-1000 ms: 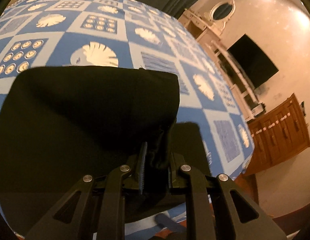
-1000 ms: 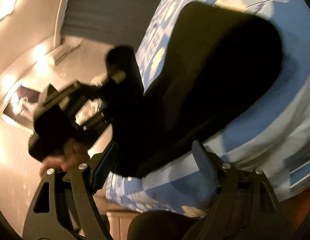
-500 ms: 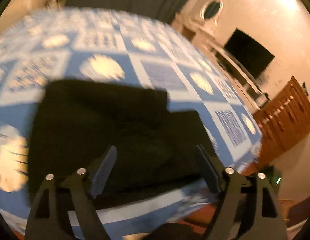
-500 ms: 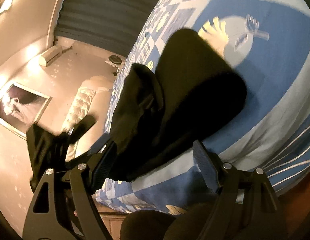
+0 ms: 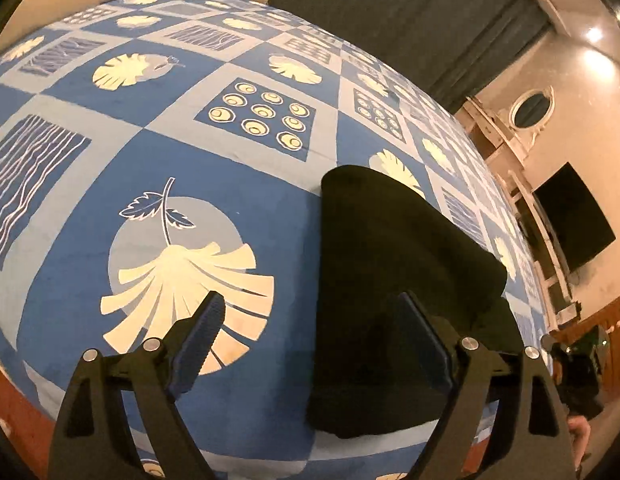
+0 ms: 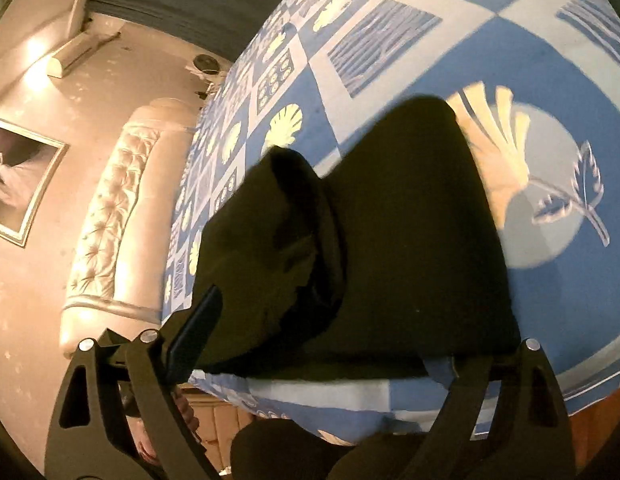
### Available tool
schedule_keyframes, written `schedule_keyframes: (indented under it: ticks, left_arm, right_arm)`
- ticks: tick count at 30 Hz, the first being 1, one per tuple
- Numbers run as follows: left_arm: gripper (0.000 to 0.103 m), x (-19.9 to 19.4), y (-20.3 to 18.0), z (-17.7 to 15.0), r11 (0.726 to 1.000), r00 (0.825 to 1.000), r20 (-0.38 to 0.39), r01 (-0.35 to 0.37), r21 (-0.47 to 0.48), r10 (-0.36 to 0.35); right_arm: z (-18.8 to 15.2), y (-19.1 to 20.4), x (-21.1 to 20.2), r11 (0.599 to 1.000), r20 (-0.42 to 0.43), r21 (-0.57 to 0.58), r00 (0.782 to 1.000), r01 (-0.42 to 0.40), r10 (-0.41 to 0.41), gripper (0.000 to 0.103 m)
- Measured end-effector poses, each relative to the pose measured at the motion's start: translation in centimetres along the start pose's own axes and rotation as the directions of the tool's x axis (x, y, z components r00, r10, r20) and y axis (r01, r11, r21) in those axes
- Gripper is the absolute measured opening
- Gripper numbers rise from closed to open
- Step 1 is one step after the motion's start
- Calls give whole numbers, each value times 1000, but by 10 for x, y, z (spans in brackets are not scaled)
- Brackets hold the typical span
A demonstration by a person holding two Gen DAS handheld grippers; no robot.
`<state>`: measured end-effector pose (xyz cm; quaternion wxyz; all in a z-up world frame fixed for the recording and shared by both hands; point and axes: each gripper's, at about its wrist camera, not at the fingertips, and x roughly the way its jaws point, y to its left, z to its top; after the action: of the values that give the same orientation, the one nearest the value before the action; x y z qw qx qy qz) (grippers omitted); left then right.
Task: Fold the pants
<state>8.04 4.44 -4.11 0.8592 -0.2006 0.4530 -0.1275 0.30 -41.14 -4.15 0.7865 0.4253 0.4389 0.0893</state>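
Note:
The black pants (image 5: 394, 292) lie folded into a thick bundle on the blue patterned bedspread (image 5: 157, 152) near its front edge. My left gripper (image 5: 310, 332) is open, its right finger over the bundle's left part and its left finger over bare bedspread. In the right wrist view the same pants (image 6: 390, 248) show a raised fold on their left side. My right gripper (image 6: 330, 336) is open and empty, its fingers spread wide at the bundle's near edge; its right fingertip is hidden behind the cloth.
A padded headboard (image 6: 109, 216) and a framed picture (image 6: 17, 184) stand left of the bed. A dark TV (image 5: 574, 220), white shelving (image 5: 506, 140) and a wooden cabinet (image 5: 606, 332) are to the right. Dark curtains (image 5: 410, 12) hang behind.
My left gripper let go of the pants, opened, and swung left over the bedspread. The pants dropped flat onto the bed. My right gripper moved closer to the bundle, still open.

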Motion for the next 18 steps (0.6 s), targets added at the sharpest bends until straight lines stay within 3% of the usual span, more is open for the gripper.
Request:
schedule_keyframes:
  ticks: [5,7,11,14,16,18]
  left_arm:
    - [86,2,-3,-2,999,999,-18,-27,27,27]
    - [86,3,-6,-3,999,999,-22,-24,34,25]
    - [86,11,-5,-5,1000,999,-42,-12,23,13]
    - [86,13,0,-6,1000,998,-59,10,-12,-10]
    - [86,14,4,-7,999,997,-73,26,-38,-29]
    - [86,17,7,-7,998,995,-90,30,-61,-35]
  right_arm:
    - [-22,52,-38,987,-44,-158,999,9,-16,89]
    - [-25,45,-51,993,-60,-111,998,-40,34,89]
    - [-5,36,-66,984,-12,-12,984,-177,177,89]
    - [20,33,-51,985,14,-65,987,-160,161,90]
    - [35,19,-21,994,-18,-52,995,-96,96,90]
    - [42,7,6,995,-52,-30,994,-94,92,90]
